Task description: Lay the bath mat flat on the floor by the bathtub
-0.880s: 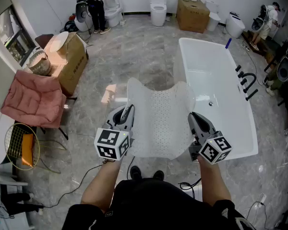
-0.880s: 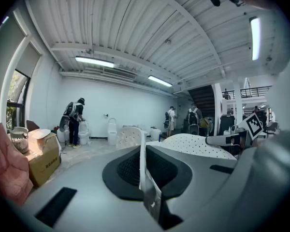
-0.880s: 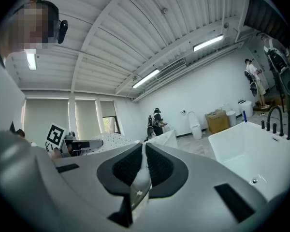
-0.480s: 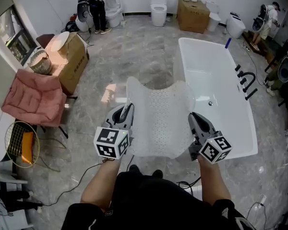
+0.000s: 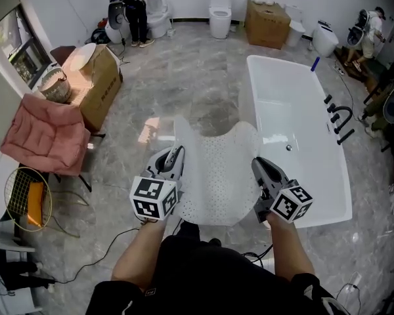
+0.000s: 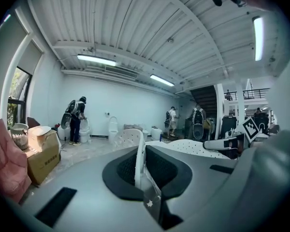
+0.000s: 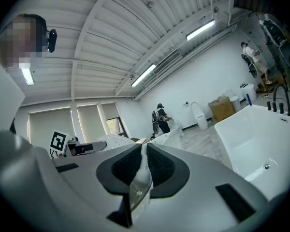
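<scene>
White perforated bath mat point(image 5: 218, 176), up in the air in front of the body, spread roughly level between both grippers, far edge scooped in a shallow curve with its two corners raised. Not on the floor point(image 5: 184, 84); over the grey marble-look tiles just left of the bathtub point(image 5: 295, 133), the right far corner overlapping the tub's near rim in the head view. Pinched on its left side edge by the left gripper point(image 5: 175, 155), jaws closed tight on the thin white edge, seen upright between the dark pads in the left gripper view point(image 6: 139, 158). Pinched on the right side edge by the right gripper point(image 5: 257, 165), jaws likewise clamped together on the sheet point(image 7: 143, 170), a translucent fold running down between the pads. Marker cube point(image 5: 153, 198) at the rear of the left gripper, bare forearms behind. Black faucet point(image 5: 339, 117) on the tub's far long side. Further left, an open cardboard box point(image 5: 102, 77) and a pink cushion point(image 5: 46, 135) on a chair. By the back wall, a white toilet point(image 5: 220, 8) and a person point(image 5: 132, 5) standing with their back turned.
</scene>
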The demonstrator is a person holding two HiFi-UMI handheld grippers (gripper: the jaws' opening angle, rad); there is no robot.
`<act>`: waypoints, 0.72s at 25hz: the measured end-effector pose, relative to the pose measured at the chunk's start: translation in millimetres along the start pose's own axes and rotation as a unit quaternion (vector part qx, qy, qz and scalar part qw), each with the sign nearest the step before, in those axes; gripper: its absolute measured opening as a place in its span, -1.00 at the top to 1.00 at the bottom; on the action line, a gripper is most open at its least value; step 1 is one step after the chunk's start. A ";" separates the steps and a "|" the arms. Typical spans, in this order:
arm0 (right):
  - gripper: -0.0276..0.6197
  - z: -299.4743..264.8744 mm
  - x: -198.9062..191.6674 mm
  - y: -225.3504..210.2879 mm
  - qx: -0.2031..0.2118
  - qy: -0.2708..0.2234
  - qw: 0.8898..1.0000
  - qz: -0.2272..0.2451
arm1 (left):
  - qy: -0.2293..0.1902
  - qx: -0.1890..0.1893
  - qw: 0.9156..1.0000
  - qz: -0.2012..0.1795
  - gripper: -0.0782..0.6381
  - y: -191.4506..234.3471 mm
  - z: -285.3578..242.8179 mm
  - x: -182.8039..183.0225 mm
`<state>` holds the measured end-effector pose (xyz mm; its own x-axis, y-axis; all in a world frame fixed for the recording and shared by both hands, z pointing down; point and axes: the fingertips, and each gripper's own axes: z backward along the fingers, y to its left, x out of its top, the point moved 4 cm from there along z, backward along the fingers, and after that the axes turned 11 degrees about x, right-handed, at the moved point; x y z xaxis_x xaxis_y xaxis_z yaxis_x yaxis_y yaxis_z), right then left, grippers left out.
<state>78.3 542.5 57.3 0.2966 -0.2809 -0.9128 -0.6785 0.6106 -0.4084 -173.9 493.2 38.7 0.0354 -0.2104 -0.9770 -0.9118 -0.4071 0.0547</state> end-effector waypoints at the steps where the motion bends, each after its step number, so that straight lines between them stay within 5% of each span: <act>1: 0.77 -7.2 1.2 -5.6 -0.002 0.003 1.000 -0.002 | 0.002 0.000 1.000 0.003 0.74 6.2 -8.7 -0.2; 18: 0.77 -215.7 43.5 -94.7 -0.016 0.027 0.999 -0.010 | 0.004 -0.016 1.000 0.006 0.74 163.0 -178.0 36.2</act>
<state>10.5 312.8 58.3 0.2745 -0.3326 -0.9022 -0.6948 0.5800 -0.4252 -248.4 261.0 49.0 0.0270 -0.2224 -0.9746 -0.8988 -0.4320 0.0737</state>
